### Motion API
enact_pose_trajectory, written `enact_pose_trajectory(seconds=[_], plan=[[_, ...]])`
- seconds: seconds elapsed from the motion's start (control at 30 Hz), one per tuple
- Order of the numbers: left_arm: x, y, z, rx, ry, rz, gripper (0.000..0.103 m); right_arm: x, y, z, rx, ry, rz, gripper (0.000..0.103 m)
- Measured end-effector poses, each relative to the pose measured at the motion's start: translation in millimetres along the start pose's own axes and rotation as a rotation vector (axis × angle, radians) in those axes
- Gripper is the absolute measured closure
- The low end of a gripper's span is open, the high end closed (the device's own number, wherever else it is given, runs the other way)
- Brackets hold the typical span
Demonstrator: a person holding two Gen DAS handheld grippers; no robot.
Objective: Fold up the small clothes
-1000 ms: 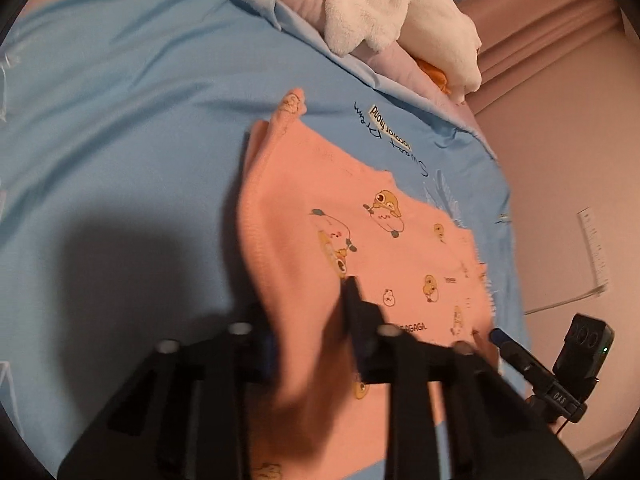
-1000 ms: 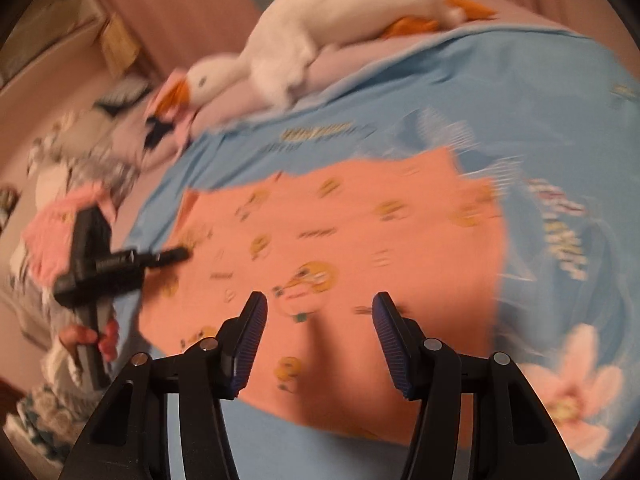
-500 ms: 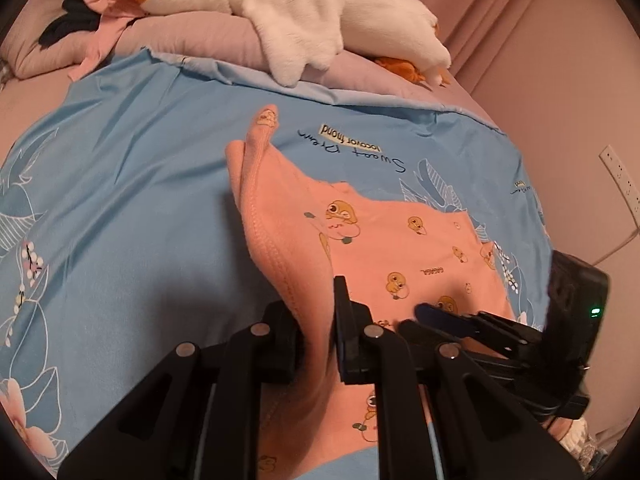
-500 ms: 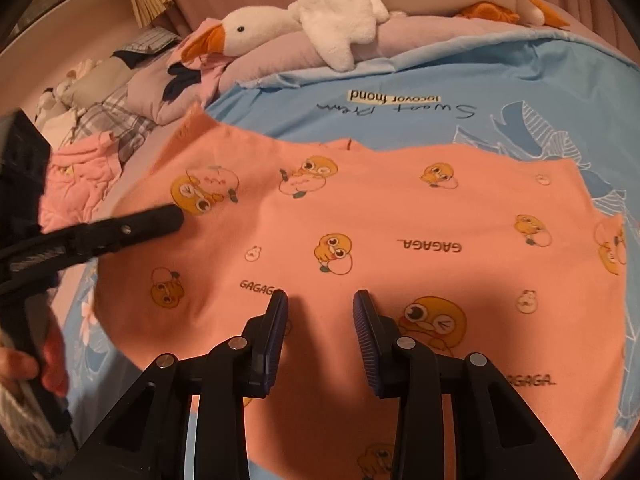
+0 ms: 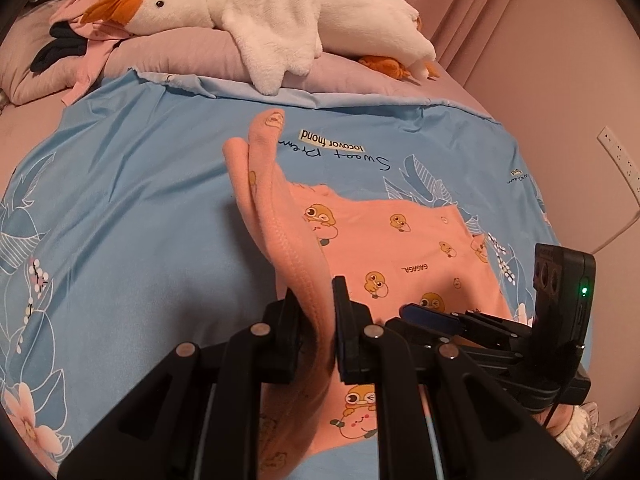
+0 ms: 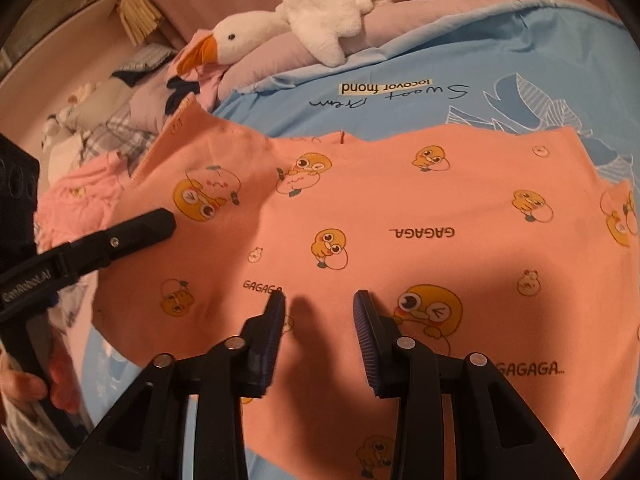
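Observation:
A small orange garment (image 6: 400, 216) printed with yellow ducks and "GAGAGA" lies spread on the blue bedsheet (image 6: 480, 52). My left gripper (image 5: 320, 312) is shut on the garment's left edge (image 5: 296, 264) and holds it lifted, so the cloth rises in a fold. It also shows at the left of the right wrist view (image 6: 132, 232). My right gripper (image 6: 320, 304) is open, fingers just above the garment's near middle, holding nothing. It also shows in the left wrist view (image 5: 432, 316), low over the cloth.
A white plush goose (image 5: 280, 16) lies on a mauve pillow (image 5: 200, 56) at the head of the bed. A pile of other clothes, including a pink piece (image 6: 84, 196), lies left of the bed. A wall with a socket strip (image 5: 620, 156) is on the right.
My left gripper has lifted the garment's edge and drawn back. My right gripper has moved in close over the garment, narrowed its jaws, then opened them wider.

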State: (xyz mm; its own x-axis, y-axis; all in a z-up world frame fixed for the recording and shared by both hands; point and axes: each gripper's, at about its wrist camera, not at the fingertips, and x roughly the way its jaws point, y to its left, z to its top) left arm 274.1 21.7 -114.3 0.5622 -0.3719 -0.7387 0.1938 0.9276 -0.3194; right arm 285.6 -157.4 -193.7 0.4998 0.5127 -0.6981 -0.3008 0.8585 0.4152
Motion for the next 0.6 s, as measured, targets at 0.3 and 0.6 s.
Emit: enact_pose_trajectory(seconds=[0.3, 0.6], plan=[[-0.2, -40.5, 4.9, 0.078, -0.030, -0.016, 0.094, -19.0, -37.5, 0.9, 0.299, -0.085, 0.335, 0.043], [64.0, -36.1, -17.5, -0.043, 0.159, -0.296, 0.097, 33.2, -36.9, 25.0, 0.477, 0.036, 0.401, 0.035]])
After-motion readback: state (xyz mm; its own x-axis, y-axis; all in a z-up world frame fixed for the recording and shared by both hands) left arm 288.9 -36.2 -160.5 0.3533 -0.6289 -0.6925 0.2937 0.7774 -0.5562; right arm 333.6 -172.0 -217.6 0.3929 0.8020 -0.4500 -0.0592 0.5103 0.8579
